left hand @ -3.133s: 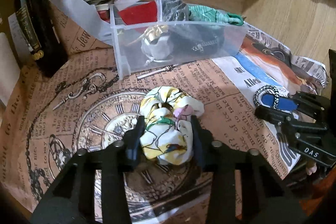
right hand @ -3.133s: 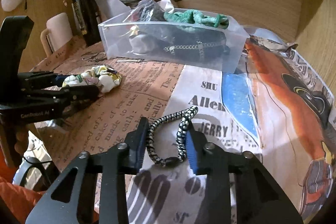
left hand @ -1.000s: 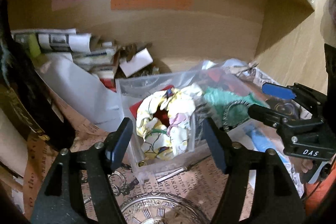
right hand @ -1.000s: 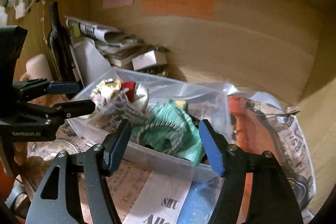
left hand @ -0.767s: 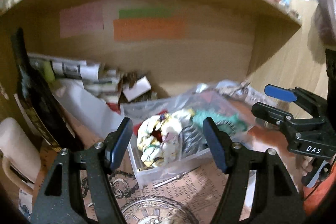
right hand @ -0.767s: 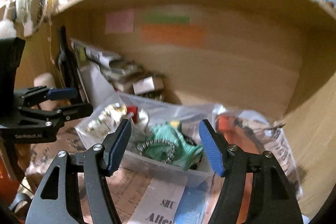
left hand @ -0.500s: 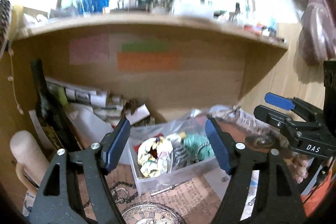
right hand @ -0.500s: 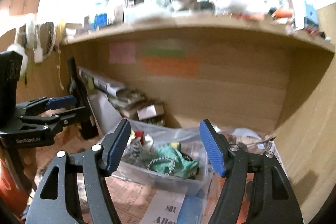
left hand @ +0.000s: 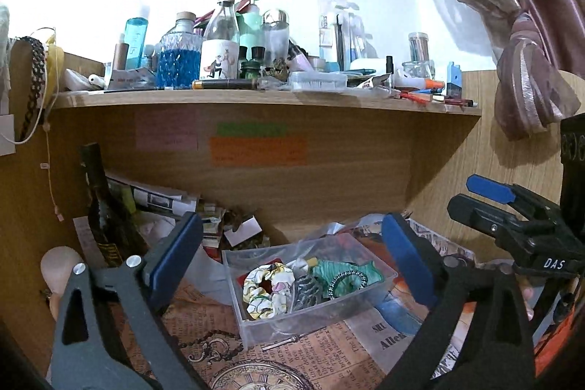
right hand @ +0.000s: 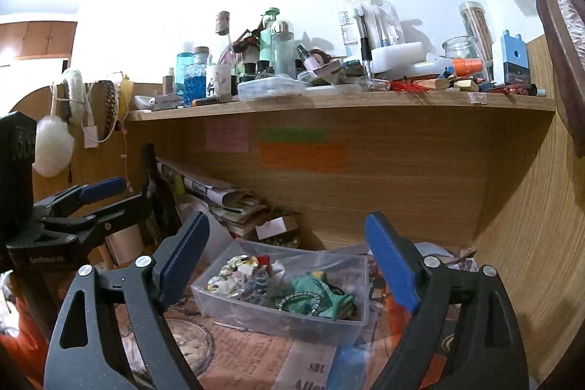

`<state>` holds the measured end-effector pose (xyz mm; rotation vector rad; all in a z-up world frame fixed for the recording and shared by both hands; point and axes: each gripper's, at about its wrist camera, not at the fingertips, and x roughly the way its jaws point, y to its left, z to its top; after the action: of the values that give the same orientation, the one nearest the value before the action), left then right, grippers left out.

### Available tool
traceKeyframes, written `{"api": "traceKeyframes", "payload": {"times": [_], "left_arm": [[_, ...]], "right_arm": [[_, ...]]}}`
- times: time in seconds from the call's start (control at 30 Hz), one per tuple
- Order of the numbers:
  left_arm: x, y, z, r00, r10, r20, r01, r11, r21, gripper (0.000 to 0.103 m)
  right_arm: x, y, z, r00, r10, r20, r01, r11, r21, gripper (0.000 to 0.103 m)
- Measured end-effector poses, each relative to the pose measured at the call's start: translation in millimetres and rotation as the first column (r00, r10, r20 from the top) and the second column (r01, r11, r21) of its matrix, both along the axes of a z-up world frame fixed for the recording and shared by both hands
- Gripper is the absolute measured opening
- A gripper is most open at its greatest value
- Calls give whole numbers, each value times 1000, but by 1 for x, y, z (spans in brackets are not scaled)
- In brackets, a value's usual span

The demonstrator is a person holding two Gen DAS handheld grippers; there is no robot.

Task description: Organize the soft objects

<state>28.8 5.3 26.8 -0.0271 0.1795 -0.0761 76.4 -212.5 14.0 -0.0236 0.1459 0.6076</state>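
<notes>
A lived-in home, likely a bedroom desk nook. A wooden shelf [left hand: 256, 99] carries toiletry and perfume bottles [left hand: 221, 35], toothbrushes and a pencil jar. Beneath it, sticky notes [left hand: 257, 150] mark the back panel, with stacked papers [right hand: 219, 194] lower left. A tied-back curtain [left hand: 526, 90] hangs right of the shelf.

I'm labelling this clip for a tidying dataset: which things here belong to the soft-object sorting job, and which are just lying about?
Part of the job:
- clear plastic bin
- yellow floral fabric scrunchie
- green cloth item
- black-and-white braided hair tie
- left gripper and right gripper, both open and empty

Just lying about:
- dark glass bottle
- cluttered wooden shelf
- orange sticky note
</notes>
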Motion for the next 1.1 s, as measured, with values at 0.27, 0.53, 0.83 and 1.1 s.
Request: {"api": "traceKeyframes", "payload": {"times": [0.27, 0.53, 0.83, 1.1], "left_arm": [[-2, 0, -1, 1000, -4, -3, 4, 1000, -3, 103], [-1, 0, -2, 1000, -3, -6, 3, 1000, 1, 103], [1, 1, -4, 1000, -2, -10, 2, 1000, 2, 103], [2, 1, -5, 1000, -5, -10, 5, 1000, 3, 103]], "right_arm": [[-5, 1, -1, 1000, -25, 9, 25, 1000, 15, 103], [-2, 1, -2, 1000, -22, 2, 22, 1000, 15, 103], [-1, 3, -4, 1000, -23, -5, 23, 1000, 13, 103], [-1, 2, -4, 1000, -23, -6, 23, 1000, 17, 103]]}}
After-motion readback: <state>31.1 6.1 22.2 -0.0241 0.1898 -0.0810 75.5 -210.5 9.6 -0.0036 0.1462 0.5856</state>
